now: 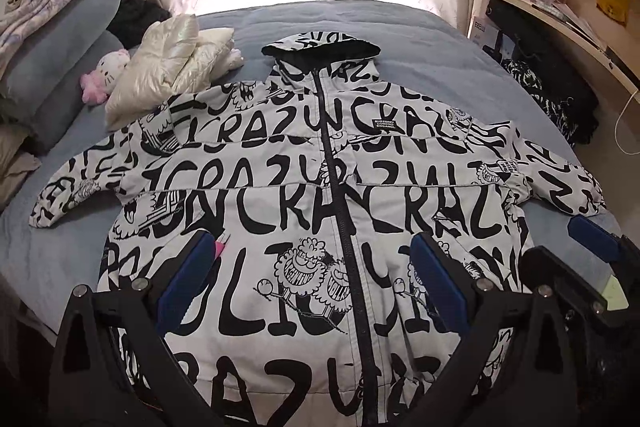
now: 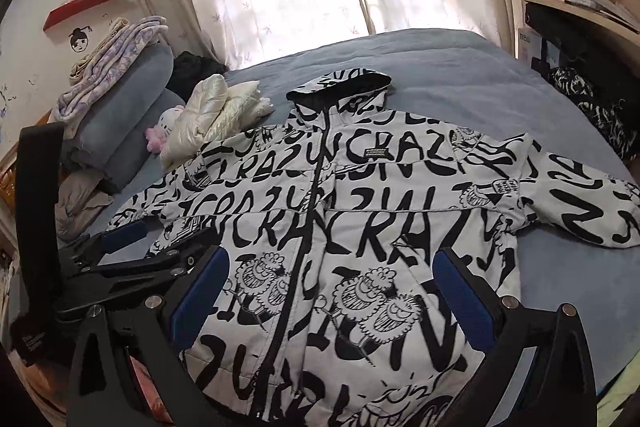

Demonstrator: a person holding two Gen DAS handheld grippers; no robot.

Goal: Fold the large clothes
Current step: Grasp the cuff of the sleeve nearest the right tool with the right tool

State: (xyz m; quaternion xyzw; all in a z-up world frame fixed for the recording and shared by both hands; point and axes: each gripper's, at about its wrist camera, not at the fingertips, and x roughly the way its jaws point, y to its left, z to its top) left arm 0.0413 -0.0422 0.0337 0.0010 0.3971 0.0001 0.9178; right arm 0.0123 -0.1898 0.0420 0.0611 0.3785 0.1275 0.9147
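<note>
Printed hooded jacket spread flat, zipped front up, on the blue bed.

Both grippers hang above the jacket's lower half, pointing toward the hood and the curtained window. The left gripper has its blue pads spread wide and holds nothing. The right gripper is spread just as wide, also empty, beside the left one. Both sleeves lie out to the sides; a folded cream jacket rests near the left sleeve.
</note>
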